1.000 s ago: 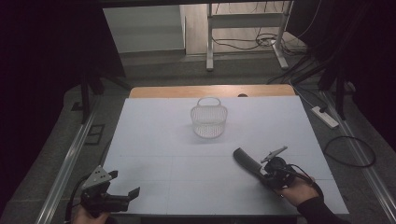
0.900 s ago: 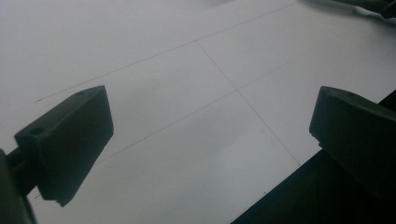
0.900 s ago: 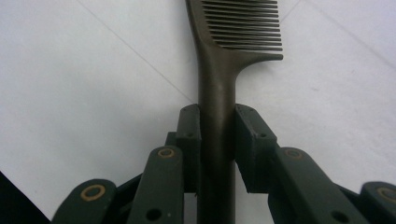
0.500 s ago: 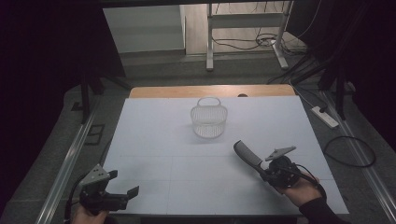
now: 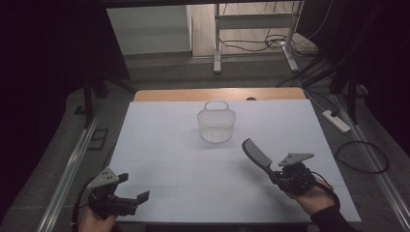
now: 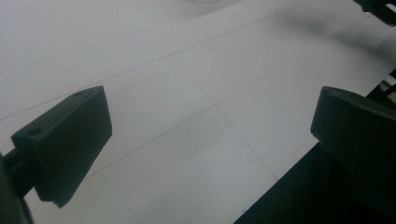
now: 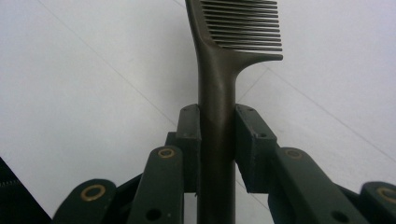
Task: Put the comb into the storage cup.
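A dark comb [image 5: 256, 154] is lifted off the white table, its handle clamped in my right gripper [image 5: 276, 175] at the table's front right. In the right gripper view the comb [image 7: 219, 70] rises straight up between the two pads, teeth pointing right. A small clear wire-like basket [image 5: 216, 124] with a handle stands at the table's middle back, apart from the comb's tip. My left gripper [image 5: 133, 186] rests at the front left corner, open, with nothing between its jaws. Its view shows both fingers [image 6: 70, 140] spread wide over bare table.
The white table surface [image 5: 169, 159] has a wooden strip [image 5: 217, 94] along its far edge. Metal rails run along both sides on the floor. A power strip [image 5: 337, 121] and cables lie on the floor at right. A metal stand [image 5: 251, 34] is beyond the table.
My right gripper has lifted the comb and tilted it up, moving a little right and toward the front. The left gripper has shifted slightly.
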A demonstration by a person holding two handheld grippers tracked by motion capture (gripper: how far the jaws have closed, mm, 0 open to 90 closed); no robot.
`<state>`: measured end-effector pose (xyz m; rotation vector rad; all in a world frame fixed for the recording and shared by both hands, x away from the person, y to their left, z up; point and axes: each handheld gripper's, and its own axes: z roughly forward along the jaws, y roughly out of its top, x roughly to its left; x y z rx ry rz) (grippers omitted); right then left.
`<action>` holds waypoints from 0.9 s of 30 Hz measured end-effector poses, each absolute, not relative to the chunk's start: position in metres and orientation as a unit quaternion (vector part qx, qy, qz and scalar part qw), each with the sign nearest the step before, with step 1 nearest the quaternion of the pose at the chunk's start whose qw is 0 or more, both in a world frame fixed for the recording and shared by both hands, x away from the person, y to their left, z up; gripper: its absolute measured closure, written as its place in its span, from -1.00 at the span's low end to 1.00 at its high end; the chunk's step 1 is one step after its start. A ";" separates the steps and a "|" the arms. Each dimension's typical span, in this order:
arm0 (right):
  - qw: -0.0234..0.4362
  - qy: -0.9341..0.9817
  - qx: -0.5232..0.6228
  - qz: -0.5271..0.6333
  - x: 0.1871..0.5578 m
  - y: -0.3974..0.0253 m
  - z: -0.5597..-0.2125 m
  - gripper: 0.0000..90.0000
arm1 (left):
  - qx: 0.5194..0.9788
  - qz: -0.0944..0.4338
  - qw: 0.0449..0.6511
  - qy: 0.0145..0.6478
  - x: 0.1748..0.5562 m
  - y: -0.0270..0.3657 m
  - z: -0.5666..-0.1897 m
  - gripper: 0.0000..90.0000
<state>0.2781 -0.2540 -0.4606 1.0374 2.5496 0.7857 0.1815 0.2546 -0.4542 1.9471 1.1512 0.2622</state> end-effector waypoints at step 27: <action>0.181 0.868 0.335 0.318 0.269 -0.253 -0.447 0.61 | 0.771 0.067 0.472 0.422 0.218 0.237 -0.436 -1.00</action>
